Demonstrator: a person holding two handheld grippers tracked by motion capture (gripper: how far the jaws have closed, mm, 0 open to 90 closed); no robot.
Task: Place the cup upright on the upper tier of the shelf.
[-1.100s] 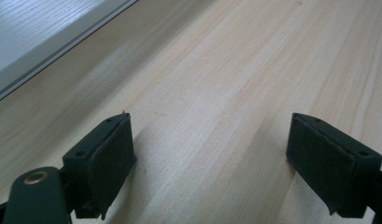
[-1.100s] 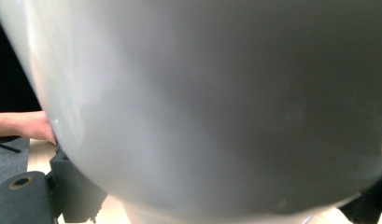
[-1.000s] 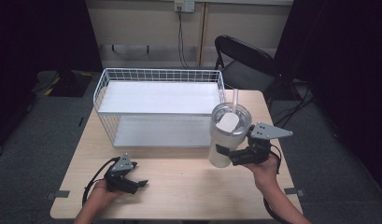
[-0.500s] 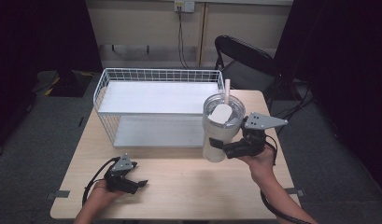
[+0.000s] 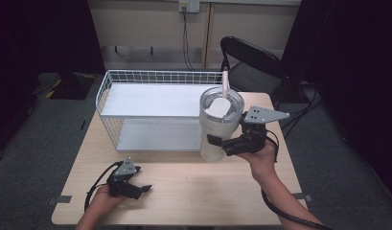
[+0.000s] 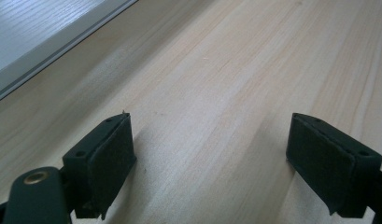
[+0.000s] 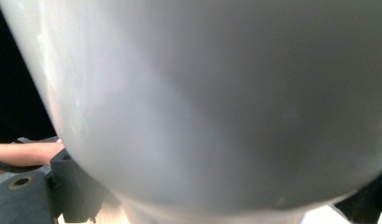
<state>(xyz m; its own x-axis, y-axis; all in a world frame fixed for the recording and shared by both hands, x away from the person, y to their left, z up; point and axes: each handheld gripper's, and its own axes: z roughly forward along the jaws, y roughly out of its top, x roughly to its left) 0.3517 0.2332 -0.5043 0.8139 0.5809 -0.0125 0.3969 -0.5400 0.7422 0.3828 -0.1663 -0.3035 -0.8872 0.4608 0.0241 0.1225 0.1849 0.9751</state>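
A white tumbler [image 5: 217,129] with a clear lid and a straw hangs in the air just off the right front corner of the wire basket [image 5: 150,76]. My right gripper [image 5: 221,143] is shut on its lower body from the right side. In the right gripper view the tumbler's wall [image 7: 216,102] is pressed close between the jaws. My left gripper [image 5: 142,190] lies on the wooden table [image 5: 198,196] at the front left. In the left gripper view the left gripper [image 6: 212,154] is open over bare wood, with nothing between its pads.
The white wire basket stands across the back half of the table, with a white shelf board inside it. A black chair [image 5: 253,60] stands behind the table's far right corner. Dark floor surrounds the table.
My right gripper has carried the tumbler higher and a little to the left, toward the basket. The left gripper has stayed where it was.
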